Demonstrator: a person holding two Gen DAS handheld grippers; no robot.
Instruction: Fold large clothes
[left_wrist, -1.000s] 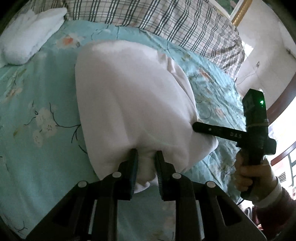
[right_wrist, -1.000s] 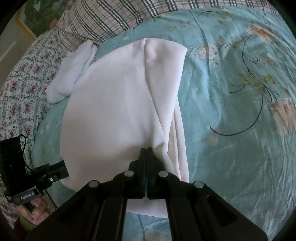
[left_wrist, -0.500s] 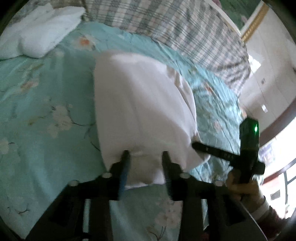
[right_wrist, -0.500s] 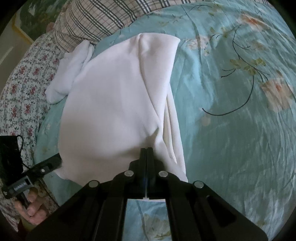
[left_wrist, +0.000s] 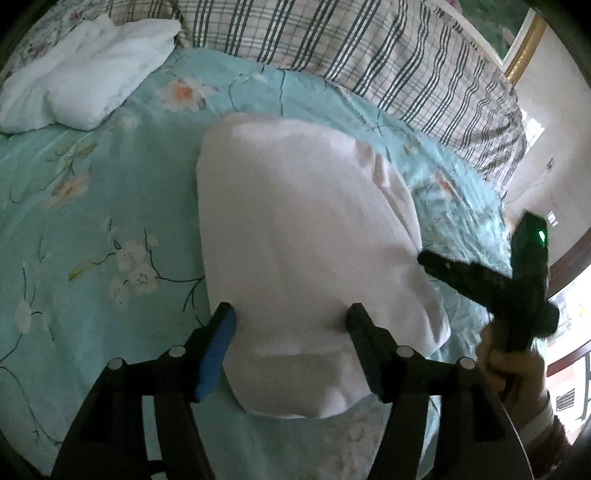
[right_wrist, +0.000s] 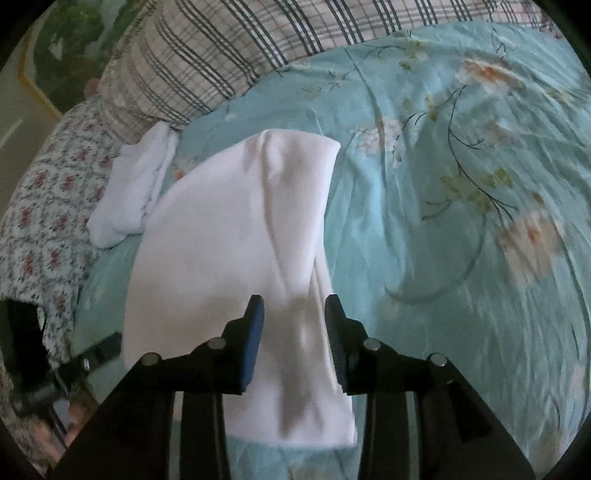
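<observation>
A white folded garment lies flat on the teal floral bedspread. My left gripper hovers over its near edge with jaws opening; the cloth lies below and between the fingers, untouched by the pads. My right gripper is above the garment's other near corner, jaws also opening, pads off the cloth. In the left wrist view the right gripper appears at the right, held by a hand. The left gripper shows at the lower left of the right wrist view.
A second folded white cloth lies at the far side of the bed. A plaid pillow runs along the head, a floral one beside it. The bed's edge drops off near the hand.
Both grippers have let go of the garment's near edge and opened; the right one opened only in the last half second. Both rose slightly, and the cloth now lies flat.
</observation>
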